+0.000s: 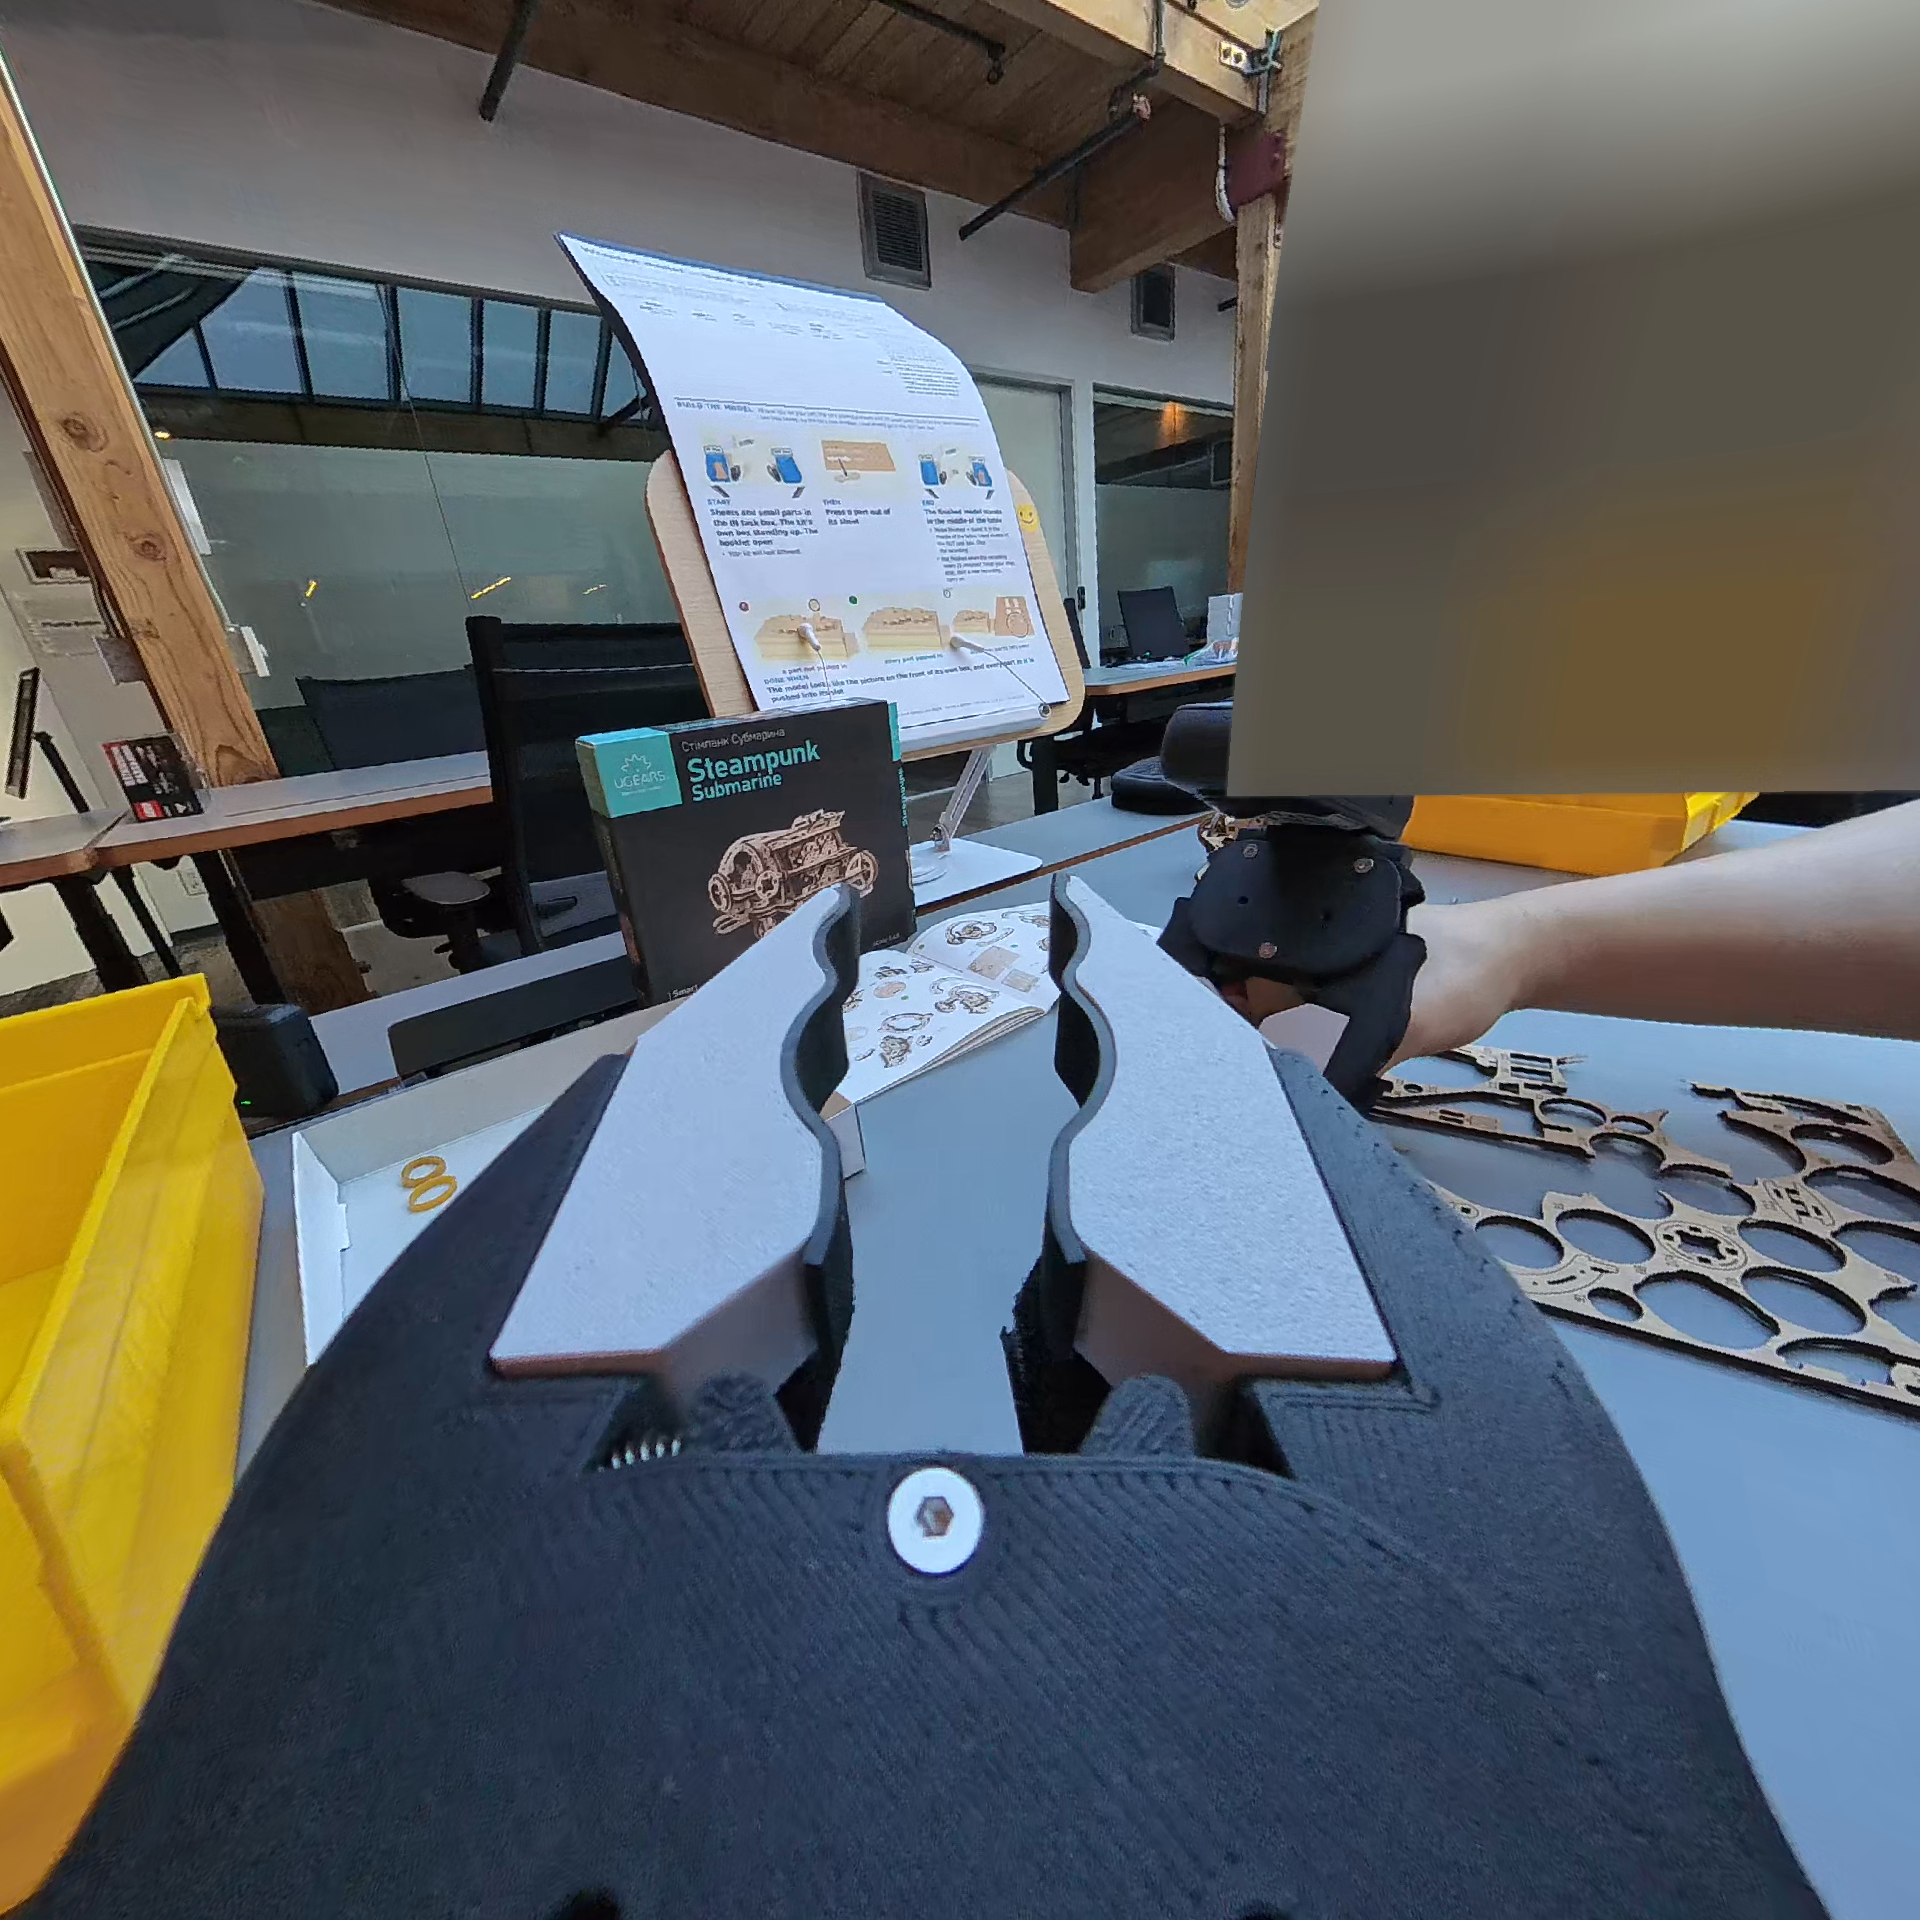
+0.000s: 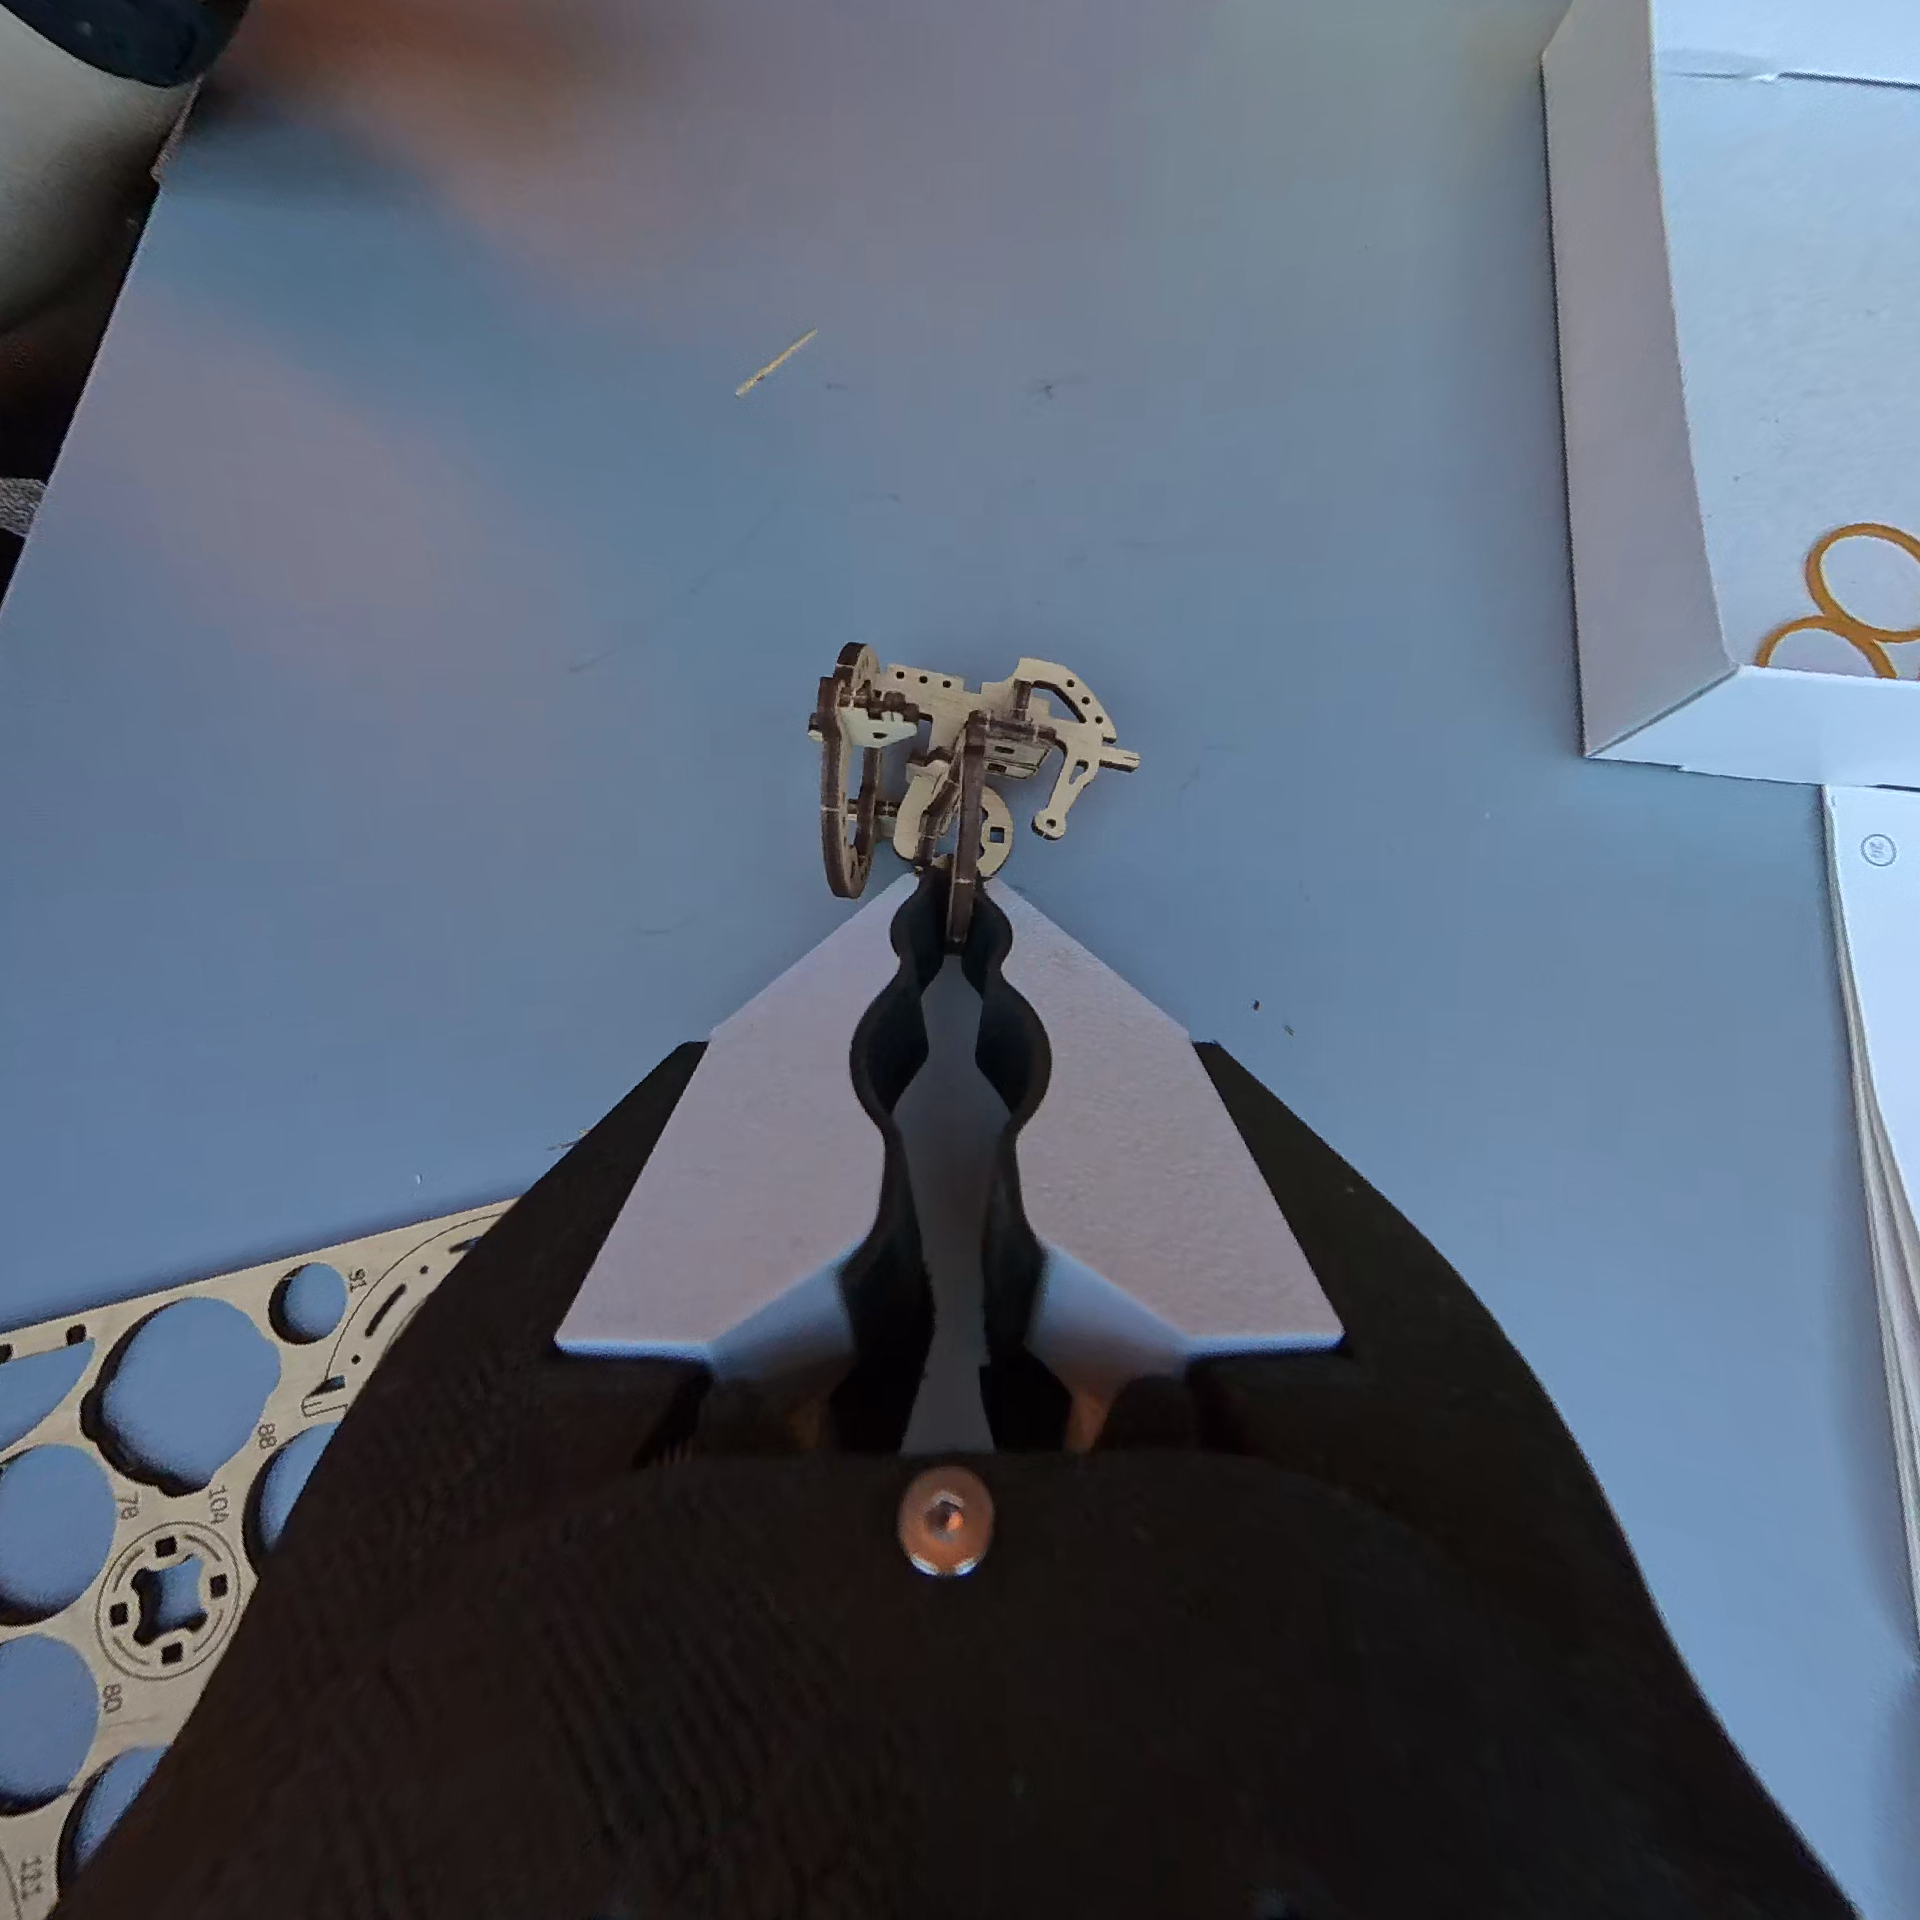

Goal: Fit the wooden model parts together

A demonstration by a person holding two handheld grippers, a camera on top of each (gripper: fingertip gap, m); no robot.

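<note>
My right gripper is shut on a small wooden sub-assembly of rings, plates and a hooked arm, pinched by one thin disc at the fingertips and held over the grey table. My left gripper is open and empty, raised above the table. The right gripper also shows in the left wrist view, held by a hand at the far right. A laser-cut wooden sheet with many punched-out holes lies flat to the right; its corner shows in the right wrist view.
A thin wooden splinter lies on the table. A white tray holds orange rubber bands. The kit box stands behind an open booklet. A yellow bin sits at left, an instruction sheet on a stand behind. The tips of one gripper are about 20 centimetres away from the tips of the other.
</note>
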